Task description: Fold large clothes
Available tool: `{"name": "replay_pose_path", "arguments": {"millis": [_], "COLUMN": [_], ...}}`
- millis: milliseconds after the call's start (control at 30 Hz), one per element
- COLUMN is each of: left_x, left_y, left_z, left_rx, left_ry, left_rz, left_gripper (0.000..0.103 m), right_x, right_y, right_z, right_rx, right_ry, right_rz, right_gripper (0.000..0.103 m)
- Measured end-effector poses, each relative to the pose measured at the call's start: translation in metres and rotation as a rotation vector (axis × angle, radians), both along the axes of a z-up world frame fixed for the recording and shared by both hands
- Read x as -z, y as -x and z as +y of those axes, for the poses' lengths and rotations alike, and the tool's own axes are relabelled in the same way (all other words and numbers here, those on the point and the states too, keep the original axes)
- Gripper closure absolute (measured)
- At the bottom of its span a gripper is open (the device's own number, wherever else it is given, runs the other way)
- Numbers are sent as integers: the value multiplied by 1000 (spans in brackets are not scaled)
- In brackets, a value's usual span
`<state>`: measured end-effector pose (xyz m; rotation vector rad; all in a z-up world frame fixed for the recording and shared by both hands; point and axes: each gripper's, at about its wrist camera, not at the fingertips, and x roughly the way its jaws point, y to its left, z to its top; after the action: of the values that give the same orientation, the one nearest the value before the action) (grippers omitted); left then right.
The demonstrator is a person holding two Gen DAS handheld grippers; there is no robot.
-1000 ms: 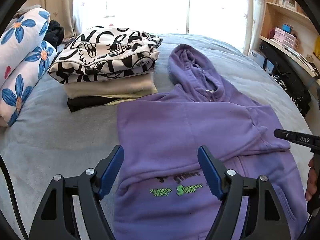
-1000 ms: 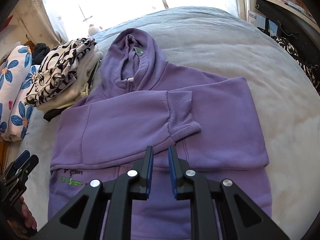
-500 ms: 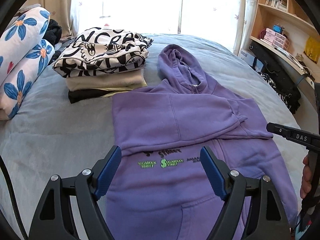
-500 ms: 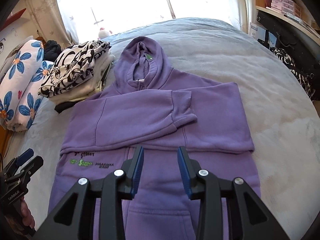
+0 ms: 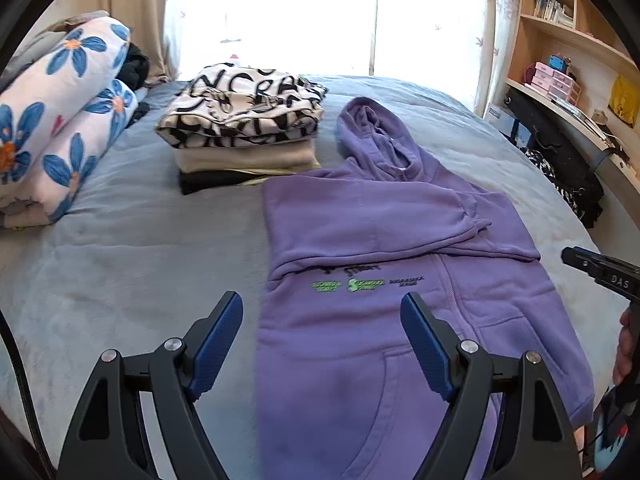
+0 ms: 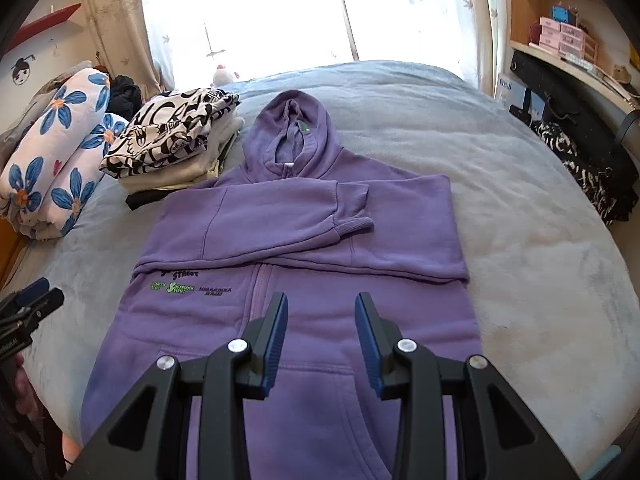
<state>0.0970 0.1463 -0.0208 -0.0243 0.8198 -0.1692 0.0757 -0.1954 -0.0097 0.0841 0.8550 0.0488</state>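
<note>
A purple zip hoodie (image 5: 400, 248) (image 6: 312, 240) lies flat on the bed, hood pointing away, both sleeves folded across its chest, green lettering on its left breast. My left gripper (image 5: 322, 320) is open and empty, held above the hoodie's lower left part. My right gripper (image 6: 321, 316) is open and empty above the hoodie's lower middle near the zip. Each gripper shows at the edge of the other's view, the right one in the left wrist view (image 5: 600, 276), the left one in the right wrist view (image 6: 28, 308).
A stack of folded clothes (image 5: 244, 128) (image 6: 176, 140) sits left of the hood. Flowered rolled bedding (image 5: 56, 120) (image 6: 56, 148) lies at the far left. The grey bed cover (image 5: 120, 256) spreads around. Shelves and a desk (image 5: 568, 92) stand on the right.
Both grippers have pulled back toward the hoodie's hem, so more of the garment shows. The right gripper's jaws have opened from nearly shut. The hoodie has not moved.
</note>
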Motion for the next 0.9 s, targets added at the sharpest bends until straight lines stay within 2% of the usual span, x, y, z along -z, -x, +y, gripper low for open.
{"name": "replay_pose_path", "arguments": {"millis": [233, 500, 600, 667, 733, 900], "left_x": [-6, 9, 28, 42, 58, 94], "left_y": [33, 72, 84, 89, 93, 100], "left_z": [21, 44, 53, 59, 64, 73], "left_rx": [-35, -68, -73, -72, -75, -71], "left_ry": [16, 17, 35, 66, 103, 201], "left_rz": [11, 62, 119, 164, 217, 339], "left_gripper": [23, 23, 23, 23, 23, 23], "right_x": [-11, -8, 0, 8, 15, 38], "right_y": [34, 74, 86, 96, 104, 121], "right_z": [-6, -19, -29, -39, -48, -82], "right_rx": [-4, -24, -31, -25, -8, 49], "right_ry": [-6, -8, -20, -27, -28, -44], "right_rz": [-45, -55, -46, -31, -22, 60], "right_gripper": [68, 68, 67, 53, 47, 47]}}
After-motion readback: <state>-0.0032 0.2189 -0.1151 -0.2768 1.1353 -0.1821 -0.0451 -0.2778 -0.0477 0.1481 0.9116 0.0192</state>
